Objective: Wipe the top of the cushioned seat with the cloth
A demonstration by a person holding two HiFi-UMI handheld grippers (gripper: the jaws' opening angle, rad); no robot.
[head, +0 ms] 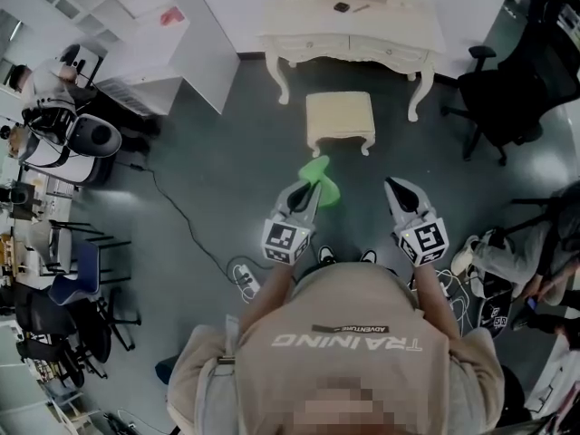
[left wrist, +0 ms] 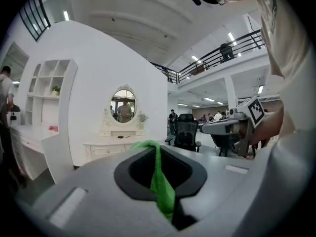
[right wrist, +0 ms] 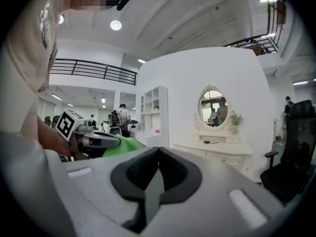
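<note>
Cushioned seat (head: 340, 116) at 12 o'clock, well apart from left claw (head: 312, 188). Clamped there on green cloth (head: 320, 178). Right claw (head: 392, 187) closed, empty.

Bright green cloth (head: 319, 169), bunched and hanging, pinched in closed jaws of left gripper (head: 311, 191), cream cushioned seat (head: 340, 114) upright on curved legs, just beyond, apart from cloth
</note>
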